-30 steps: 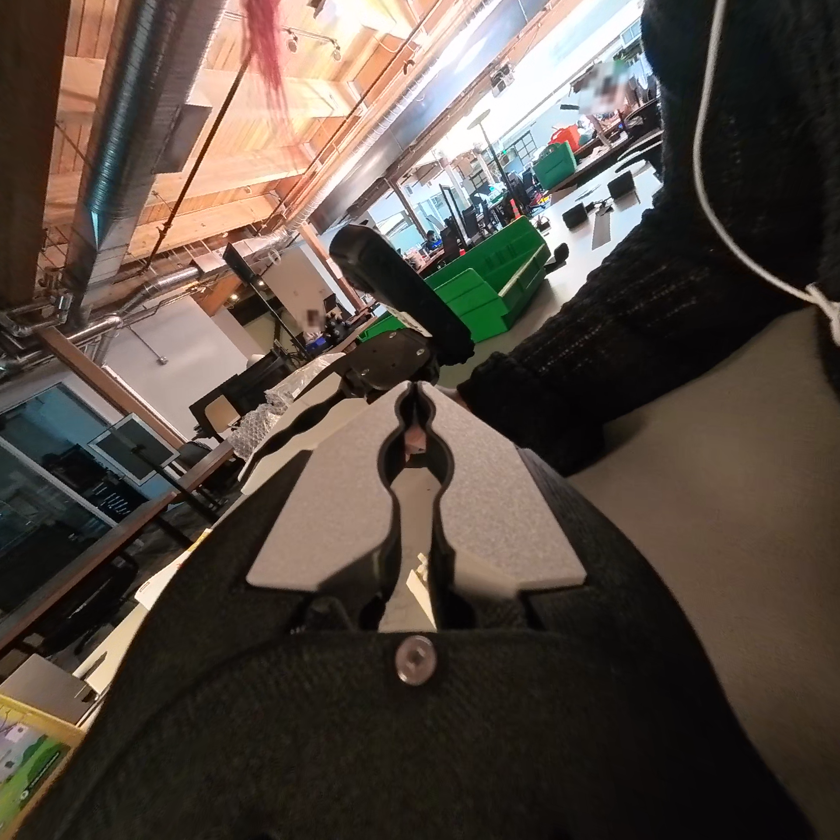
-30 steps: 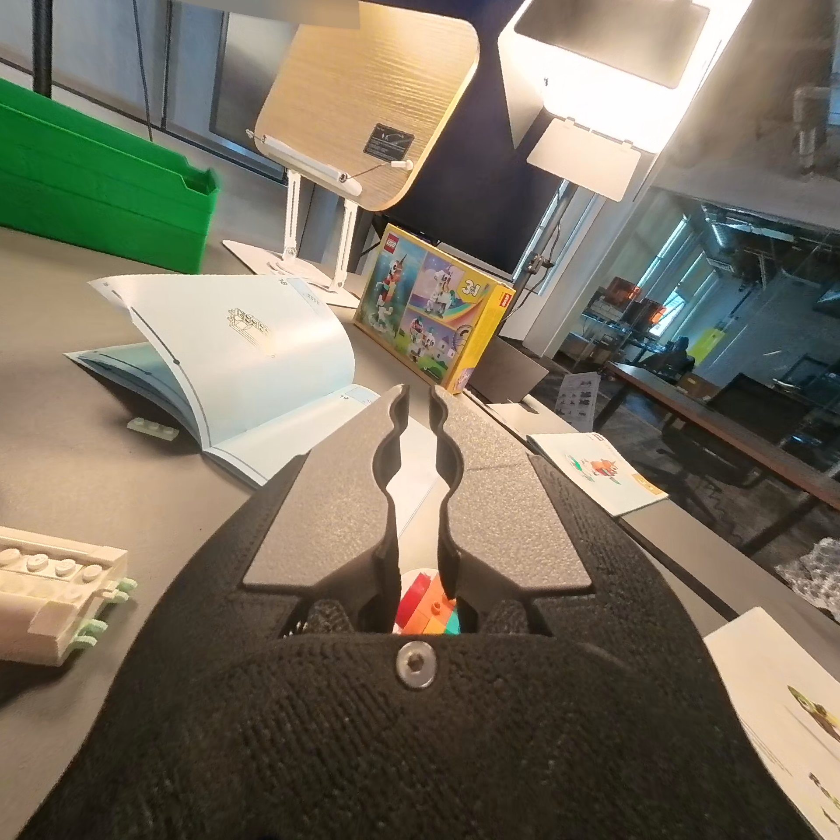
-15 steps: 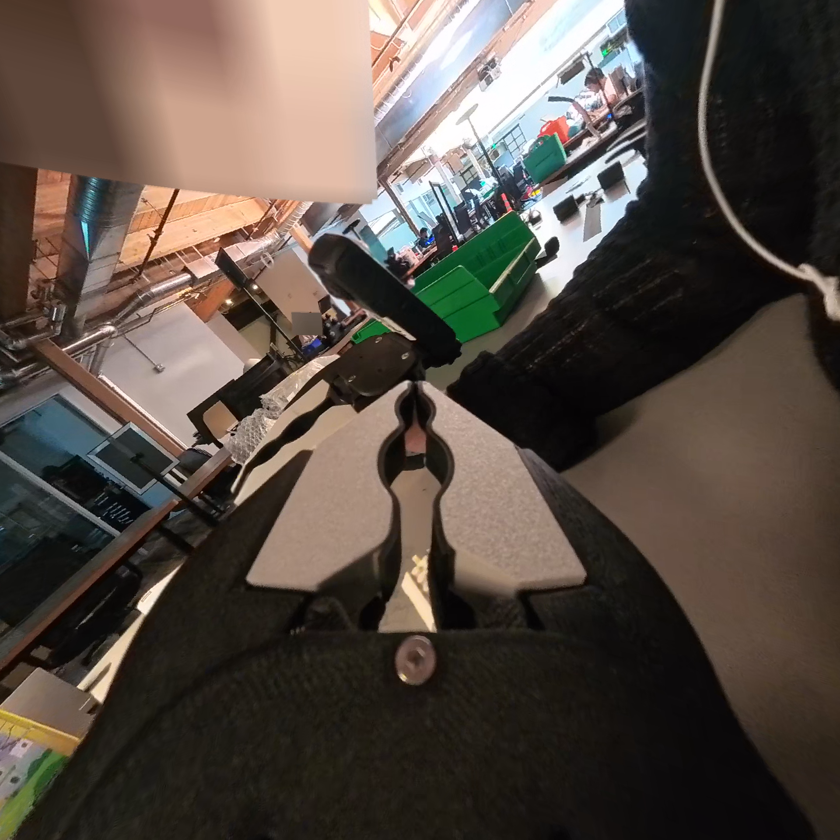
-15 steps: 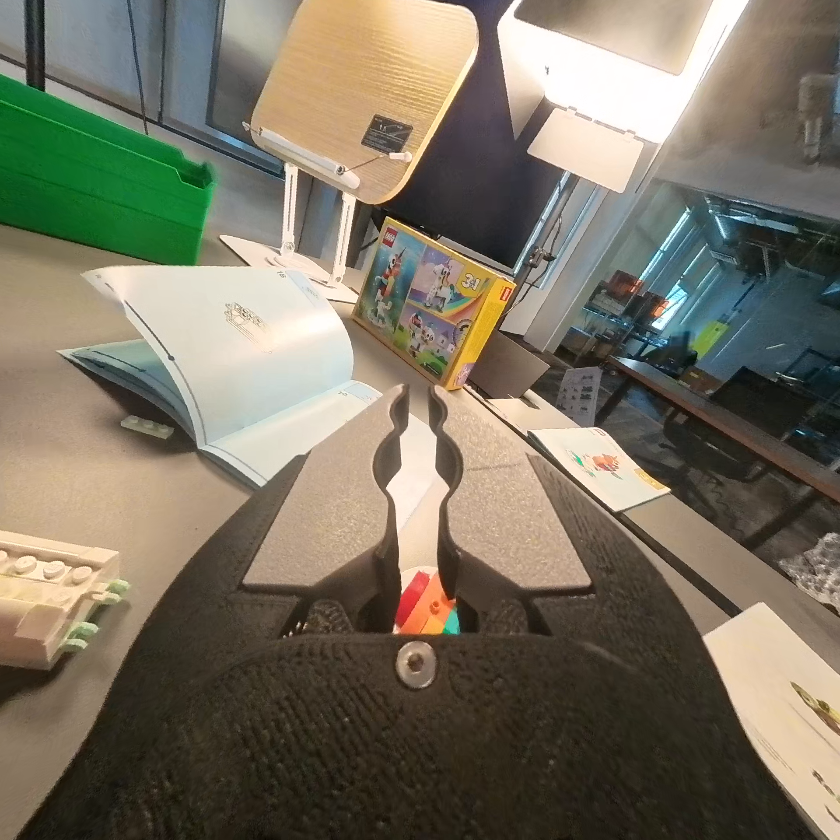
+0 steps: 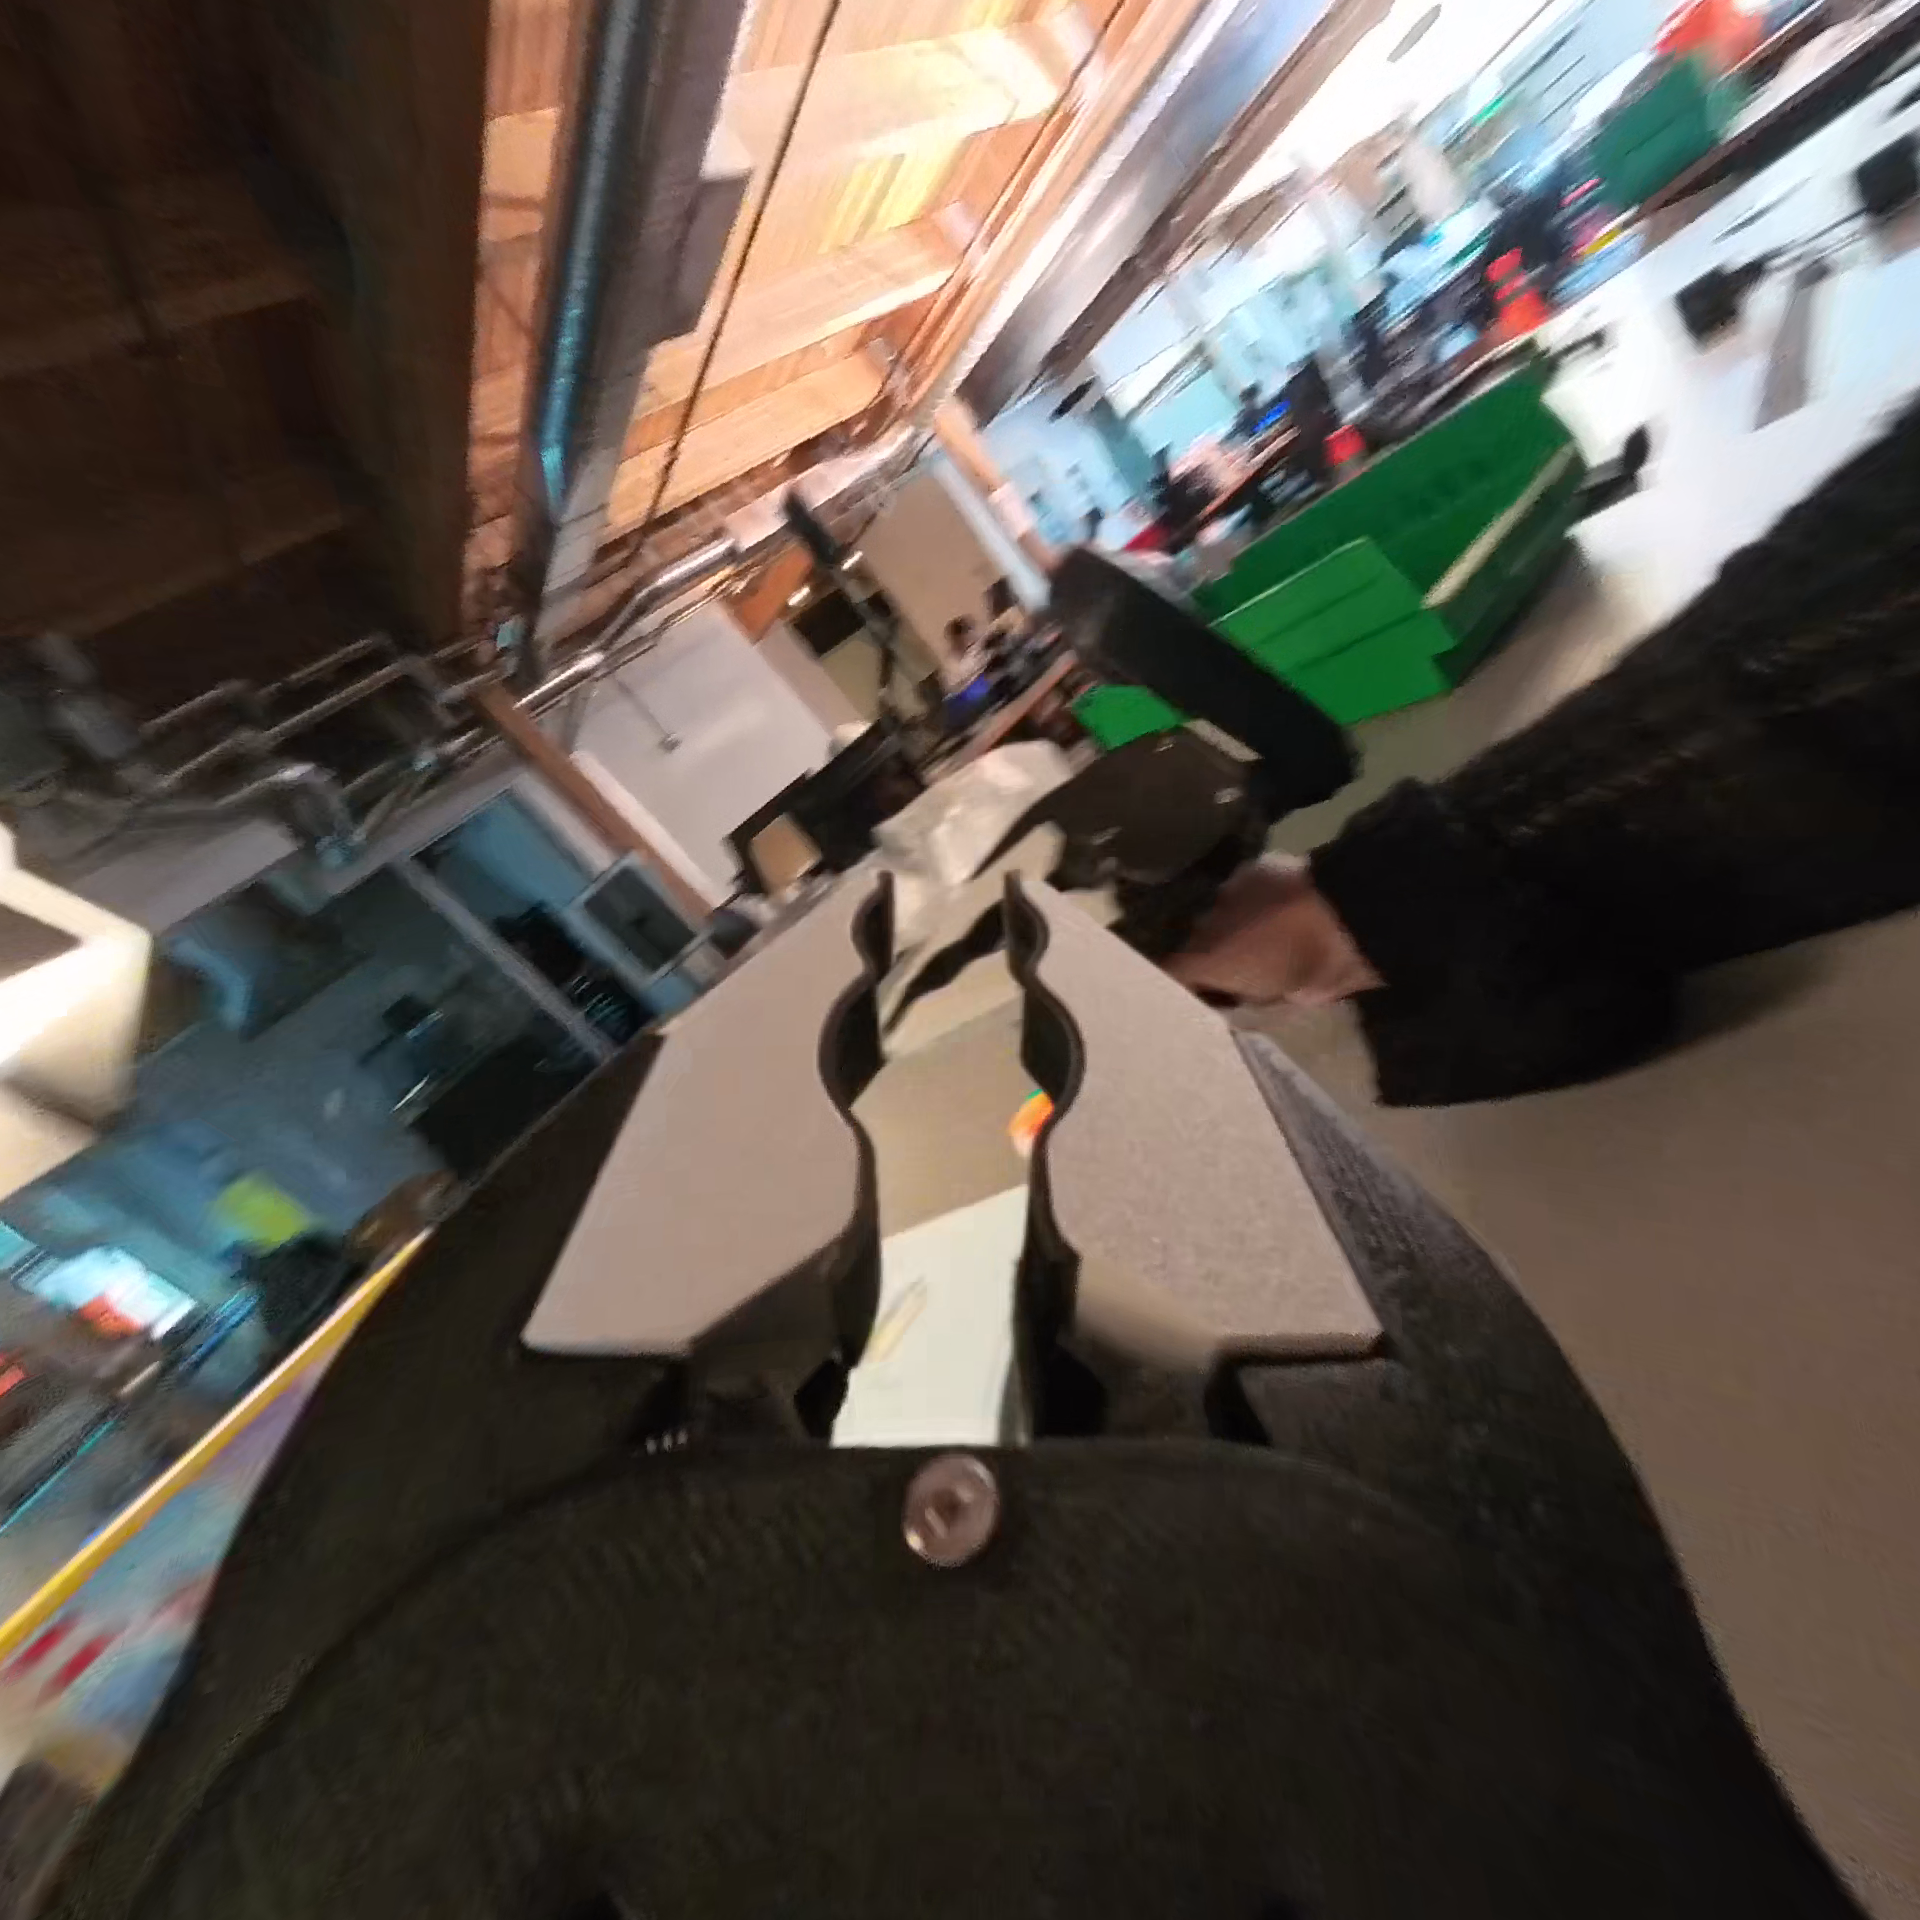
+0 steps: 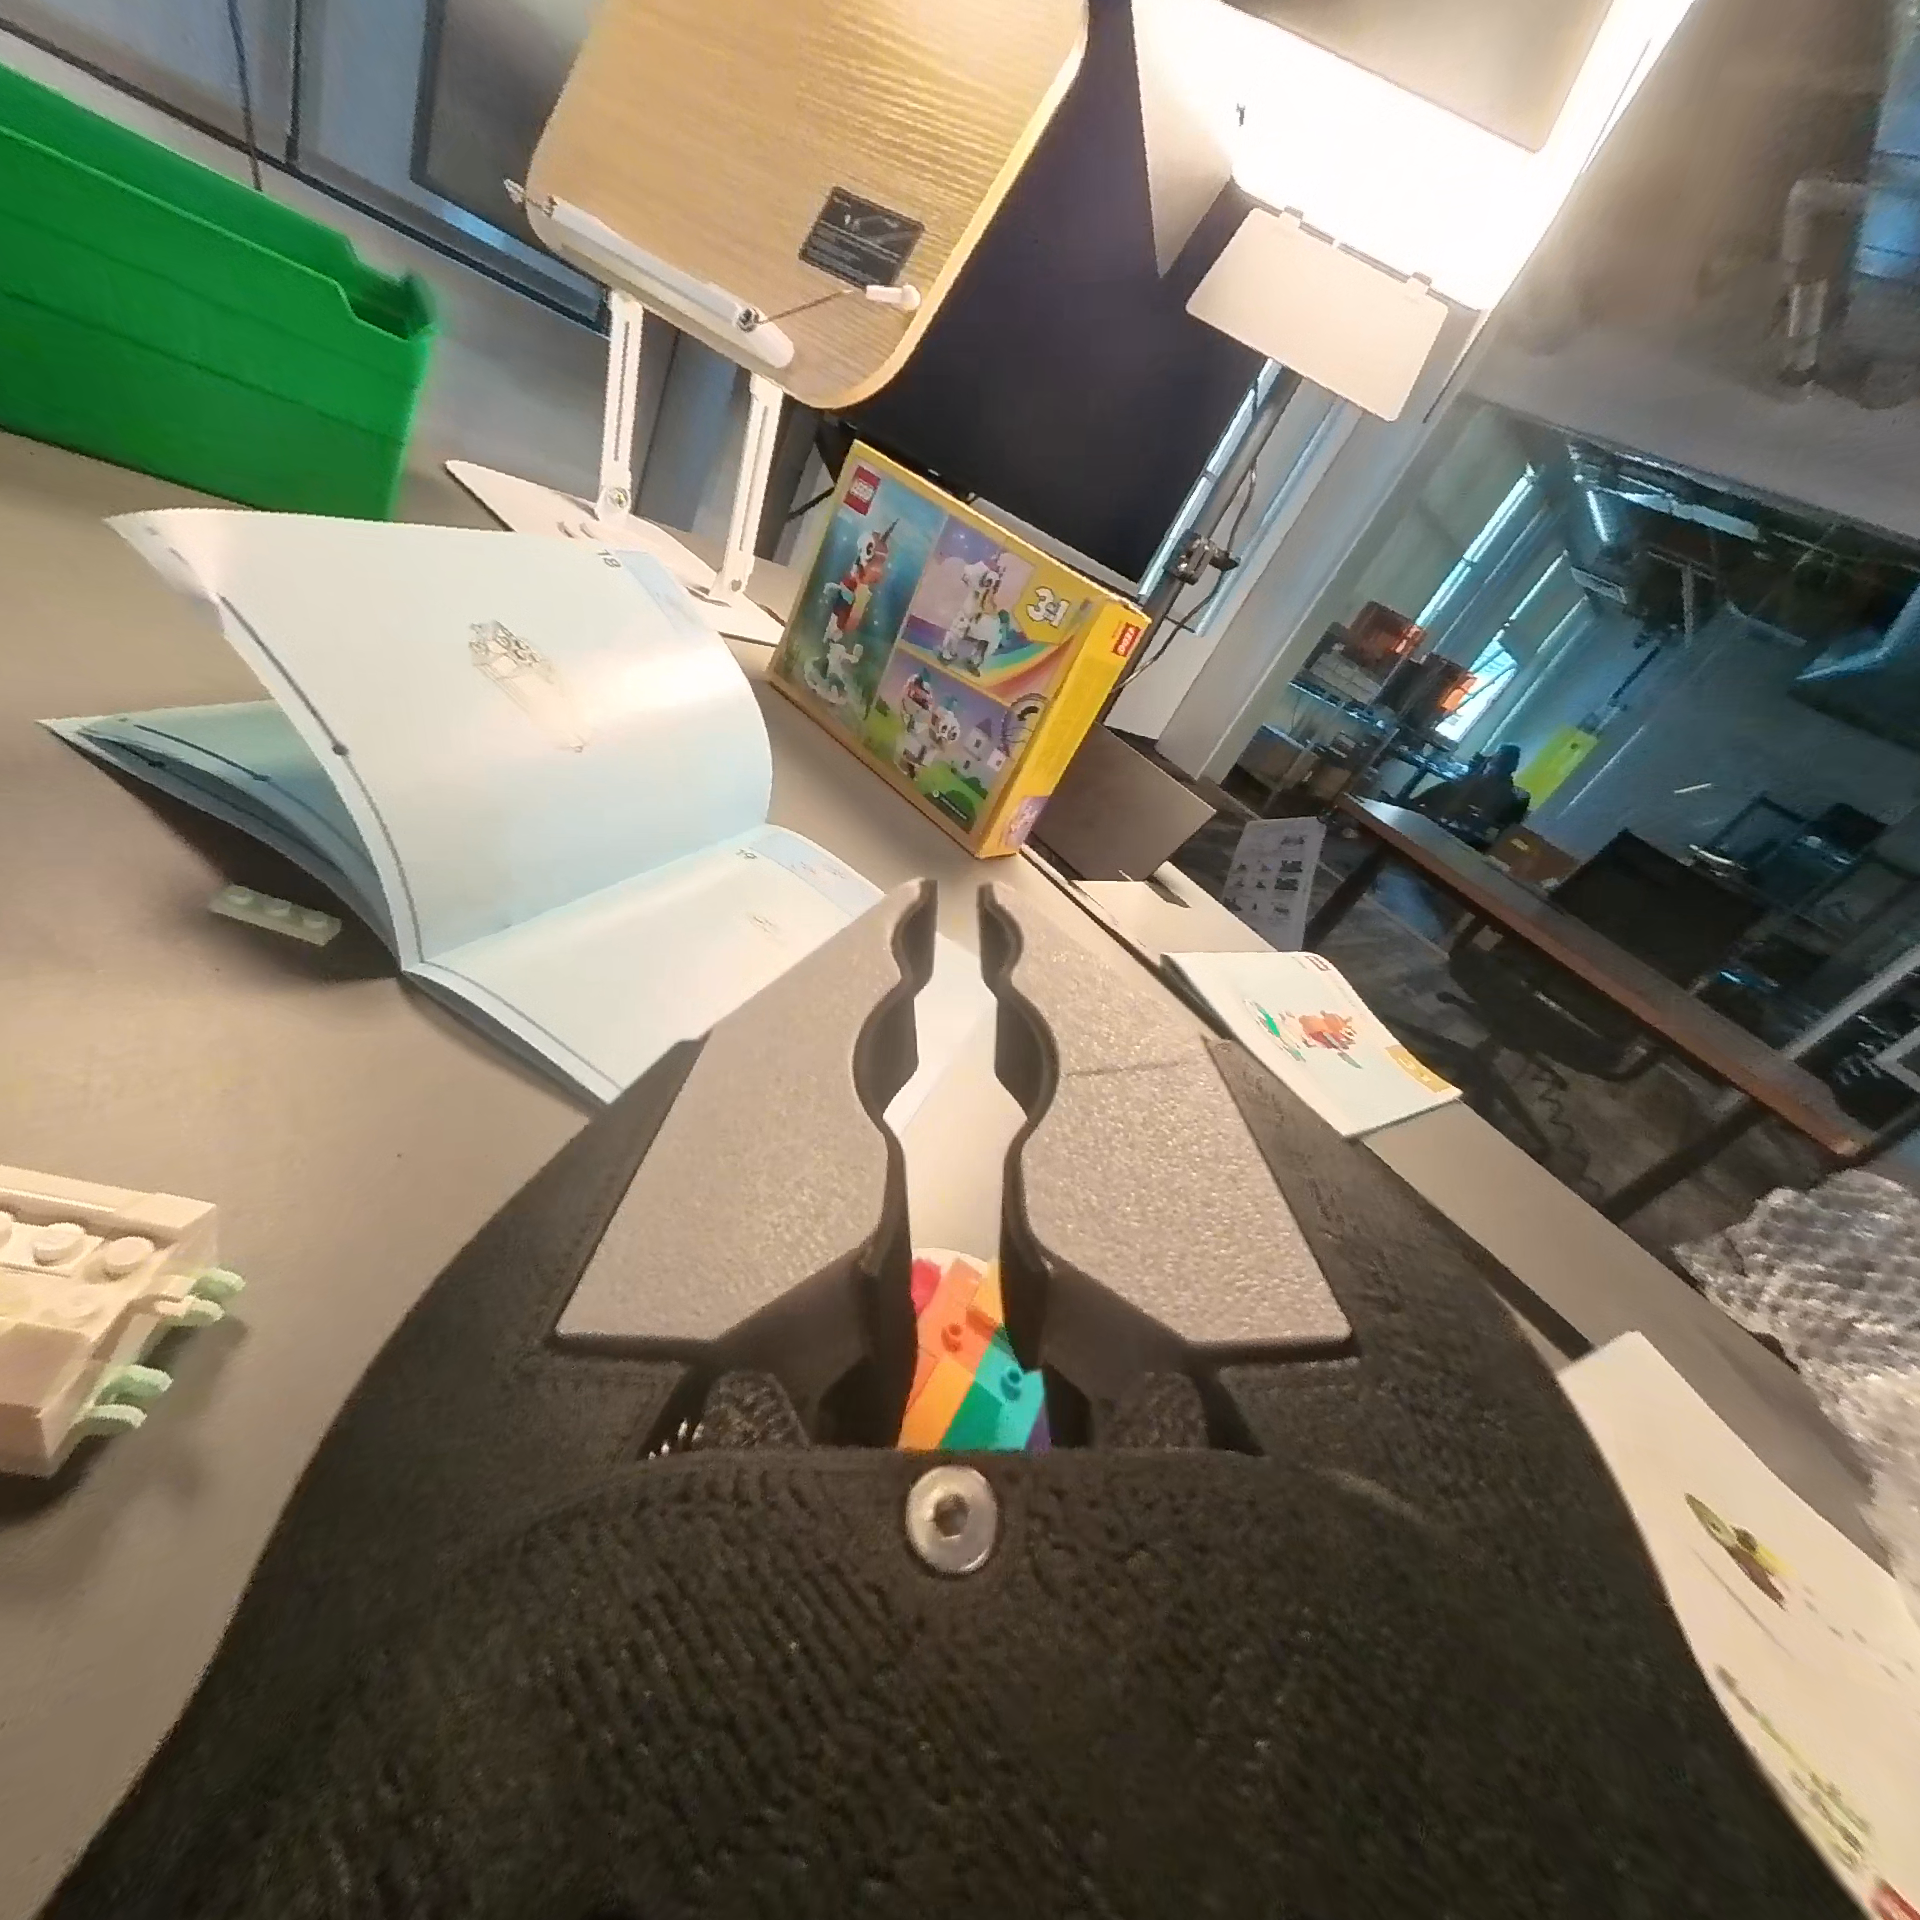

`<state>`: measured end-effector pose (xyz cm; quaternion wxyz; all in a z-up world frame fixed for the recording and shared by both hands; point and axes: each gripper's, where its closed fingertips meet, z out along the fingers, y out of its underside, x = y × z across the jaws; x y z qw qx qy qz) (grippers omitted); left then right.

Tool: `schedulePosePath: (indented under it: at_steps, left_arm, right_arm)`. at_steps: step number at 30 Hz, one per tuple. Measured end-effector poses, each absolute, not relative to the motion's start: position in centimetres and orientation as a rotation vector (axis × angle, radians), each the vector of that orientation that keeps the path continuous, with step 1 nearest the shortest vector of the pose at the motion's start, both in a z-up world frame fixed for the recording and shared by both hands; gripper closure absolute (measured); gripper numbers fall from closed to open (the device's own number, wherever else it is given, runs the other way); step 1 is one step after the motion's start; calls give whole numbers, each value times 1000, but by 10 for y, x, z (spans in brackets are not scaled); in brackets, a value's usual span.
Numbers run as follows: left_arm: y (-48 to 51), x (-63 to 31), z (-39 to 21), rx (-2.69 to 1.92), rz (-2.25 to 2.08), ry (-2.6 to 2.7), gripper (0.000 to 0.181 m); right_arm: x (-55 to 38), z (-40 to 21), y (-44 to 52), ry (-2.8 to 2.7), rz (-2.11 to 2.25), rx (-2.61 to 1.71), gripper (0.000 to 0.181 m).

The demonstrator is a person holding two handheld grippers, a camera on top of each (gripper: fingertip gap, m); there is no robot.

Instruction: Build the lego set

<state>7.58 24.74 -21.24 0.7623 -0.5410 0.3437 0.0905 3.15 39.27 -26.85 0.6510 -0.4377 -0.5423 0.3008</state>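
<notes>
My left gripper (image 5: 948,904) is open and empty above the grey table; its view is blurred by motion. Through its gap a small colourful piece (image 5: 1029,1117) shows on the table. Beyond it a hand (image 5: 1278,945) holds my right gripper (image 5: 1164,831). In the right wrist view my right gripper (image 6: 956,896) has its fingers a narrow gap apart, with nothing between the tips. A rainbow-coloured lego assembly (image 6: 971,1361) shows low between the finger bases; I cannot tell whether it is gripped. A white lego assembly with mint pieces (image 6: 94,1330) lies at the left.
An open instruction booklet (image 6: 468,727) lies ahead with a mint plate (image 6: 275,920) beside it. Behind stand the lego box (image 6: 956,686), a wooden book stand (image 6: 790,197) and green bins (image 6: 208,343). Two leaflets (image 6: 1320,1039) and bubble wrap (image 6: 1818,1268) lie at the right table edge. Spacing between my two grippers at the tips: around 15 cm.
My left gripper was shut on a small piece; now it is open, empty and swinging. My right gripper shifted slightly, its narrow gap unchanged.
</notes>
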Motion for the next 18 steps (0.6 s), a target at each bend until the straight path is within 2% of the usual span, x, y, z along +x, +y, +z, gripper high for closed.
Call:
schedulePosePath:
  at_steps: [4,8,11,13,18]
  left_arm:
    - [198,-3,-187,-1279,466,491,152]
    - [108,-123,-179,-1313,751,55,140]
    - [42,-212,-211,-1441,841,-292,115]
    - [15,-253,-243,-1572,794,-458,108]
    - [8,-279,-301,-1800,389,-556,137]
  right_arm:
    - [31,-268,397,-1216,668,-1007,175]
    - [28,-269,399,-1213,660,-1016,175]
    - [28,-269,399,-1211,652,-1019,175]
    - [27,-270,400,-1211,645,-1029,175]
    - [27,-272,401,-1216,639,-1038,175]
